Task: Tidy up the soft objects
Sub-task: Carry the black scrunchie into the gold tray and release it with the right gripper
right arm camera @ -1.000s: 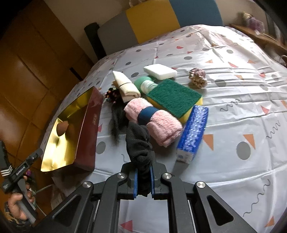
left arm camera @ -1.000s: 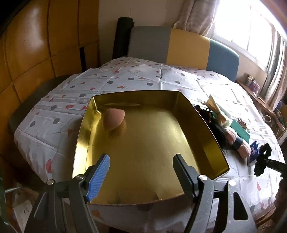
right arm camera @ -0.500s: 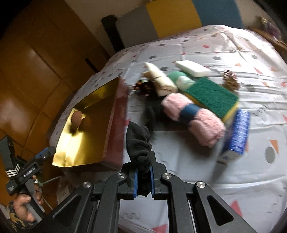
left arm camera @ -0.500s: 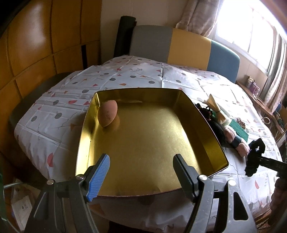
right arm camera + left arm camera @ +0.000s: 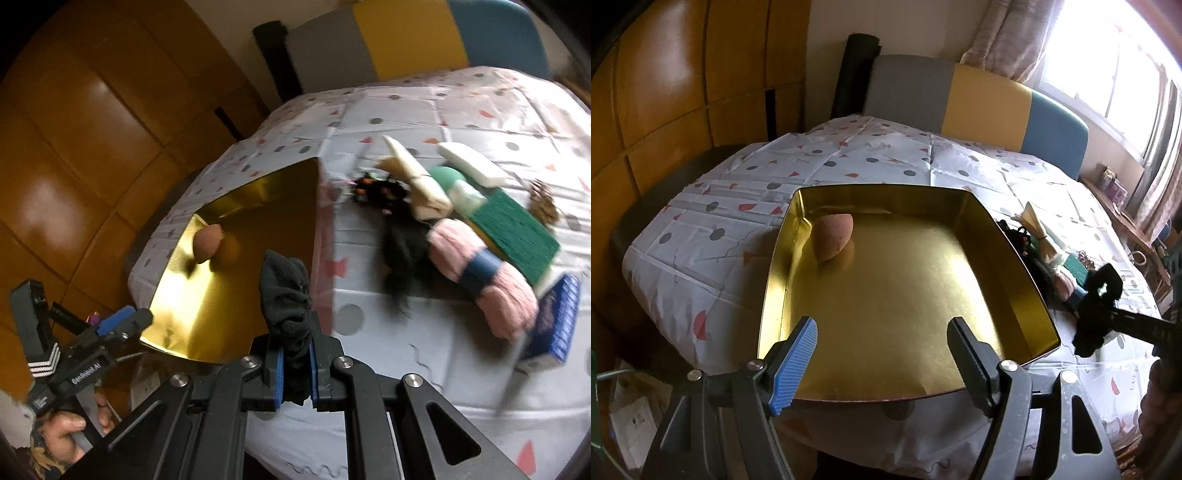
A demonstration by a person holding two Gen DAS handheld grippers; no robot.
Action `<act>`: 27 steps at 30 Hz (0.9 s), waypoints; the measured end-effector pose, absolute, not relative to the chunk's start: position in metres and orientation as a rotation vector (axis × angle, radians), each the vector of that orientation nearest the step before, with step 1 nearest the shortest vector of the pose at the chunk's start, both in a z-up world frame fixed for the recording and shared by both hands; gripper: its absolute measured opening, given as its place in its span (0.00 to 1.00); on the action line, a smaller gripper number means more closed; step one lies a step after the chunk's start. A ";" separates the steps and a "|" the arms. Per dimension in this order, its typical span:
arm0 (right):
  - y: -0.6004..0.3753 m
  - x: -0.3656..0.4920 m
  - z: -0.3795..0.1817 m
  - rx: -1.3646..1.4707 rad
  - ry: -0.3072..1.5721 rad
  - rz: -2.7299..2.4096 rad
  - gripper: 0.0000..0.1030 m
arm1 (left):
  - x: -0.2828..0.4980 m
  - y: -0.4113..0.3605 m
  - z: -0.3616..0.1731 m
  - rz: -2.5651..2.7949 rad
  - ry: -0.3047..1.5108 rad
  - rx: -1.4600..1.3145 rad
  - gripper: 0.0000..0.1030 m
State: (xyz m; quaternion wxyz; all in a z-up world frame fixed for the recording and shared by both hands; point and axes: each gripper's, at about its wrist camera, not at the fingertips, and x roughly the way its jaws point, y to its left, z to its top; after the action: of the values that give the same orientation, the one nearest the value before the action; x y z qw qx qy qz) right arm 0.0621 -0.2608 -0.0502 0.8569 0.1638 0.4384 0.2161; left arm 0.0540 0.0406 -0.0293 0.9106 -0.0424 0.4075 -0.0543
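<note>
The right tongs (image 5: 294, 363), clamped on the black sock (image 5: 286, 295), should let go low over the gold tin (image 5: 1008, 240), while the left tongs (image 5: 879, 354) wait apart

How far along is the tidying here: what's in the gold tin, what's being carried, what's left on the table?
Done: one brown sponge egg lies in the gold tin. In hand: the right gripper is shut on a black fabric bundle, near the tin's corner. The left gripper hangs open over the tin. Left: the pink towel roll, green scouring pad, white sponge, cream roll, black hair piece and the rest of the pile beside the tin.
</note>
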 end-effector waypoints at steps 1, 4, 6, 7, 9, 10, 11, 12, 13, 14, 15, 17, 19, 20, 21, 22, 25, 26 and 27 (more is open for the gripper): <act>-0.256 0.064 -0.050 0.337 0.924 0.462 0.10 | 0.054 0.041 -0.030 -0.110 0.841 -0.090 0.72; -0.239 0.076 -0.050 0.315 0.948 0.483 0.10 | 0.055 0.045 -0.031 -0.104 0.843 -0.096 0.72; -0.226 0.086 -0.052 0.299 0.970 0.488 0.10 | 0.055 0.047 -0.032 -0.097 0.847 -0.099 0.72; -0.222 0.091 -0.053 0.295 0.982 0.489 0.10 | 0.055 0.048 -0.032 -0.093 0.848 -0.102 0.72; -0.211 0.101 -0.056 0.289 1.001 0.497 0.10 | 0.056 0.051 -0.034 -0.087 0.850 -0.106 0.72; -0.205 0.107 -0.057 0.284 1.008 0.501 0.10 | 0.056 0.053 -0.035 -0.083 0.853 -0.109 0.72; -0.200 0.111 -0.057 0.279 1.013 0.503 0.10 | 0.056 0.055 -0.035 -0.080 0.855 -0.113 0.72; -0.193 0.118 -0.057 0.271 1.020 0.511 0.10 | 0.057 0.057 -0.036 -0.076 0.855 -0.117 0.72; -0.188 0.122 -0.057 0.265 1.024 0.515 0.10 | 0.057 0.059 -0.037 -0.070 0.857 -0.119 0.72; -0.182 0.127 -0.058 0.258 1.031 0.517 0.10 | 0.057 0.061 -0.038 -0.066 0.859 -0.121 0.72; -0.176 0.134 -0.059 0.251 1.043 0.516 0.10 | 0.058 0.064 -0.039 -0.060 0.861 -0.127 0.72; -0.163 0.147 -0.063 0.246 1.076 0.536 0.10 | 0.058 0.069 -0.040 -0.051 0.866 -0.138 0.72; -0.149 0.161 -0.069 0.225 1.104 0.525 0.11 | 0.058 0.075 -0.042 -0.041 0.869 -0.155 0.72; -0.143 0.168 -0.072 0.222 1.116 0.524 0.11 | 0.058 0.077 -0.042 -0.036 0.867 -0.163 0.72; -0.137 0.174 -0.075 0.229 1.128 0.527 0.14 | 0.059 0.081 -0.043 -0.030 0.869 -0.169 0.72; -0.133 0.181 -0.077 0.235 1.139 0.526 0.15 | 0.060 0.082 -0.044 -0.026 0.875 -0.172 0.72; -0.117 0.198 -0.084 0.222 1.151 0.524 0.19 | 0.062 0.089 -0.045 -0.010 0.881 -0.185 0.72; -0.113 0.202 -0.085 0.213 1.148 0.519 0.23 | 0.063 0.091 -0.046 -0.005 0.884 -0.184 0.72; -0.111 0.205 -0.086 0.214 1.145 0.515 0.36 | 0.063 0.093 -0.046 0.001 0.887 -0.185 0.72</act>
State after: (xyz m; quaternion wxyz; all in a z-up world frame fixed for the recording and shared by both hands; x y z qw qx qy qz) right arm 0.2052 -0.1105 -0.0861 0.8040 0.0997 0.5347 0.2404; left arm 0.0632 0.0927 -0.0461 0.8992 -0.0892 0.4284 0.0004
